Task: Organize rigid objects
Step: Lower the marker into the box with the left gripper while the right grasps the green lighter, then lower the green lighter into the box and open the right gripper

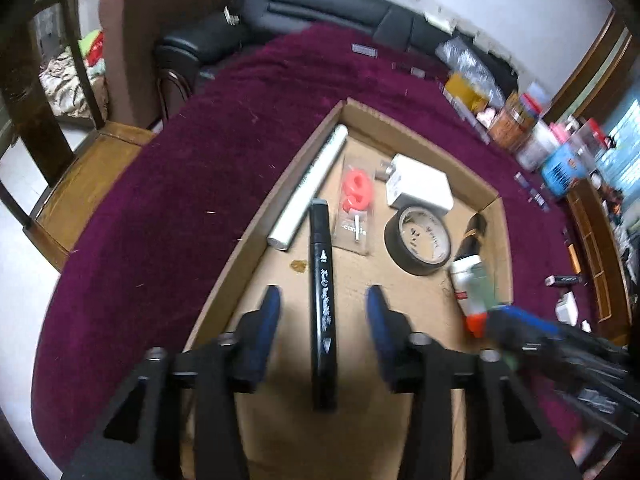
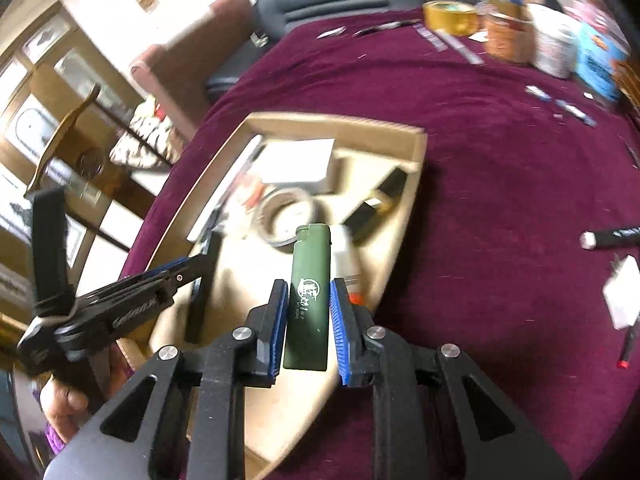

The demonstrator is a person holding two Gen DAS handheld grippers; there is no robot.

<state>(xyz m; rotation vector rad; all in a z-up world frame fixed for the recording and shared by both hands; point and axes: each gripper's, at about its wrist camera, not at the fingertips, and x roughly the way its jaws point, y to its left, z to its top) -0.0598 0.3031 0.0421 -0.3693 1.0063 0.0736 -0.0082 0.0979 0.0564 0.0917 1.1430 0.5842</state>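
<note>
Left tongs (image 1: 323, 300): spread wide, straddling black marker (image 1: 322, 304) lying flat in cardboard tray (image 1: 494, 200), touching nothing. At 11 o'clock of the marker, white roll (image 1: 308, 188) along the tray wall; at 12 to 1 o'clock, candle packet (image 1: 356, 208) and white charger (image 1: 420, 186); at 2 o'clock, tape roll (image 1: 418, 240); at 3 o'clock, white bottle (image 1: 466, 280). Right tongs (image 2: 308, 300): pinching green lighter (image 2: 308, 300), held above the tray's near edge, not yet set down. Judging by this, well along: most pieces boxed. Left on the maroon counter (image 2: 480, 200) at 3 o'clock: second marker (image 2: 612, 238), white adapter (image 2: 622, 294).
</note>
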